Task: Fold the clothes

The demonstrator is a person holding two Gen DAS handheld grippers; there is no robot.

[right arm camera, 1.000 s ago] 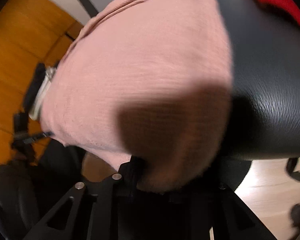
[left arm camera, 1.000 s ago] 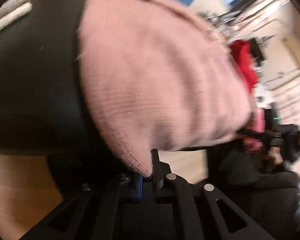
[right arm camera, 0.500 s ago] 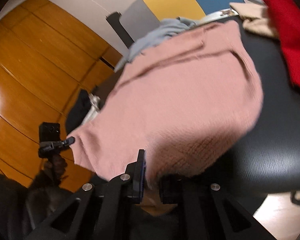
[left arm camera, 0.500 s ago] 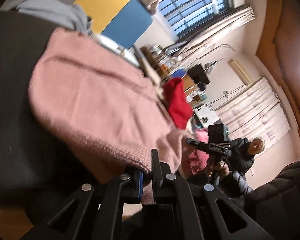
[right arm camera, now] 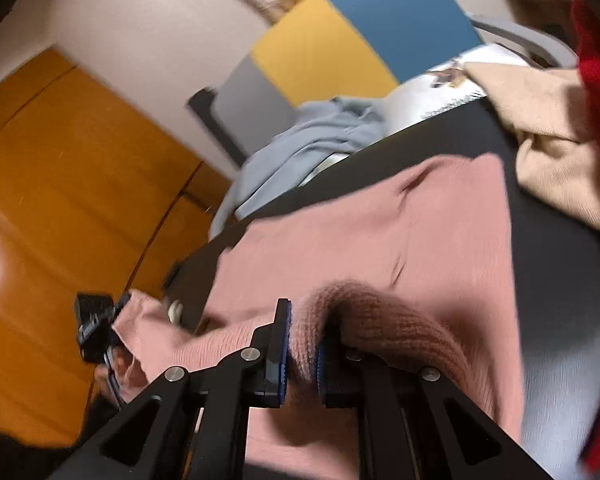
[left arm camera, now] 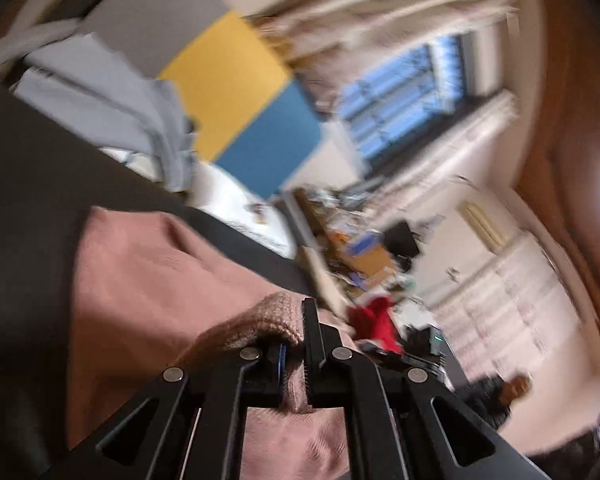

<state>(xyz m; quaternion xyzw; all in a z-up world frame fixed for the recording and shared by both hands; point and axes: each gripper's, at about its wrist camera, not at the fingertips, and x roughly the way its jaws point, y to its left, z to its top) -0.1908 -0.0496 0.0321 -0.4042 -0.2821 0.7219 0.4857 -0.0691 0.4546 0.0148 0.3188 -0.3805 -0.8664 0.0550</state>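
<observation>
Left tongs [left arm camera: 296, 354] clamped on pink sweater [left arm camera: 148, 280] hem, right tongs [right arm camera: 302, 354] likewise, black table [right arm camera: 556, 264] beneath

No lettering comes through anywhere at this moment. A white sheet [right arm camera: 440, 92] at the far edge of the black tabletop [right arm camera: 440, 136] carries a small printed picture and a dark line that could be text, but blur leaves it unreadable in both views.
</observation>
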